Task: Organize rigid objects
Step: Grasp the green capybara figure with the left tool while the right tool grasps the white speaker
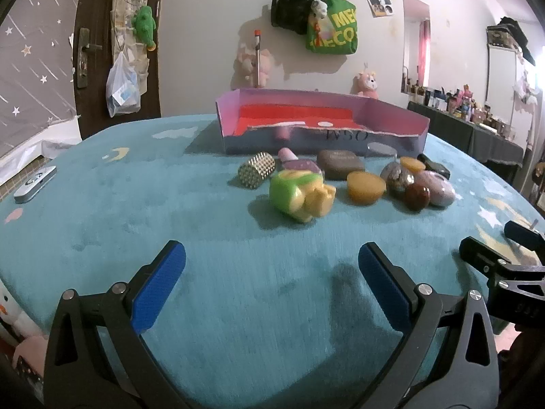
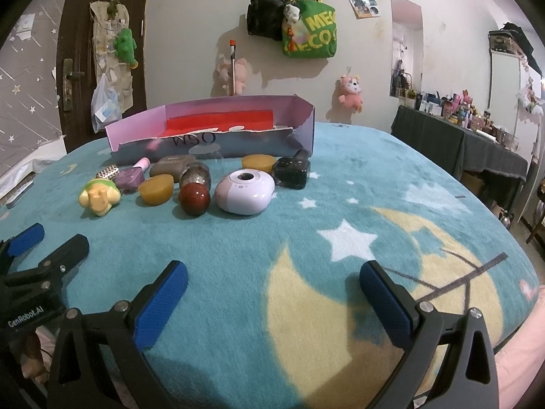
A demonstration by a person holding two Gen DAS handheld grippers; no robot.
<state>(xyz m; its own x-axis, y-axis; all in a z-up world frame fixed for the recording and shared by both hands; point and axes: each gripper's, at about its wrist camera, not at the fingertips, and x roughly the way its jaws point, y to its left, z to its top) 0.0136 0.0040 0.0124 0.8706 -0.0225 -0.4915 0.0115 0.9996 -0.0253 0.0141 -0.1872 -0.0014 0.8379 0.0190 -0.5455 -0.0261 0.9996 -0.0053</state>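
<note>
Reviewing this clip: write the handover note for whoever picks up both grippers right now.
Left gripper: jaws open, empty, above the blanket.
Right gripper: jaws open, empty.
Things: green-yellow toy, studded roller, amber pucks, red-brown ball, white round device, dark bottle and the rest lie clustered before the pink box.
Done: none of these boxed.
Left: move each into the box.
</note>
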